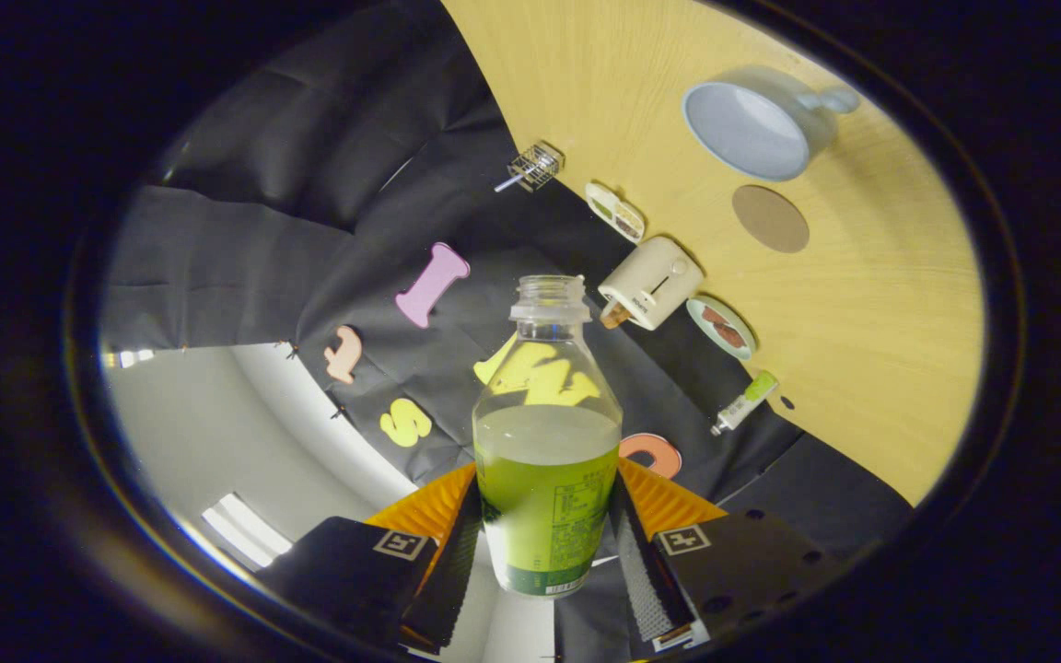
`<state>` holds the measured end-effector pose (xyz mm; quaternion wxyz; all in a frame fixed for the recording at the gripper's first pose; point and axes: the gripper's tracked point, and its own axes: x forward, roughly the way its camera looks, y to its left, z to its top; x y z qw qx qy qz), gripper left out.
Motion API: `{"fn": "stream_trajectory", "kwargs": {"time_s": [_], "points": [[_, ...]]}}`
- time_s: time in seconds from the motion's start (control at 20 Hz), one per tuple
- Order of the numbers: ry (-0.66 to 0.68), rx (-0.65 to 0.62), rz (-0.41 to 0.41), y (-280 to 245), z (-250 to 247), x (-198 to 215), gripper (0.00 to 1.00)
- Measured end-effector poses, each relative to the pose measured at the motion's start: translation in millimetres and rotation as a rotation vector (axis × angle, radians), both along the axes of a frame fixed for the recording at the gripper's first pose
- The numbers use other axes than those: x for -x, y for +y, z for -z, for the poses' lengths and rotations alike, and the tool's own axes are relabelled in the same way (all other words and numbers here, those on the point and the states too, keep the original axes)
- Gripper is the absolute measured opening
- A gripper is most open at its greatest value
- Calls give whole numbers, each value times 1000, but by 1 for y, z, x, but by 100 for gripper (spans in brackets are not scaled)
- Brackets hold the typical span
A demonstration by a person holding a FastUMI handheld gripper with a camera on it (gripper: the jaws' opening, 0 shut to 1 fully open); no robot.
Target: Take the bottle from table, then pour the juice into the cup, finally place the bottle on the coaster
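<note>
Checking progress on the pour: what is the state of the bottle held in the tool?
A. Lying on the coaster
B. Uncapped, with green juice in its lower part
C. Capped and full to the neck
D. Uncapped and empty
B: the bottle between the tool fingers has an open mouth and green juice filling its lower part.

You have a clear, glossy plastic bottle (546, 442) with a paper-like label, a matt wood-grain table (871, 368), a smooth glazed cup (756, 124) and a matt coaster (770, 218).
</note>
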<state>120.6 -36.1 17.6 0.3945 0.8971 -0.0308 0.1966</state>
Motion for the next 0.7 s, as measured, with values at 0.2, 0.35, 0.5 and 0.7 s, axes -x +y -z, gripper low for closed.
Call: {"fn": "stream_trajectory", "kwargs": {"time_s": [0.2,0.35,0.5,0.7], "points": [[4,45,4,5,-1,-4,75],[15,159,12,15,-5,-9,75],[31,280,-2,27,-6,-13,75],[41,496,29,35,-3,-9,75]]}}
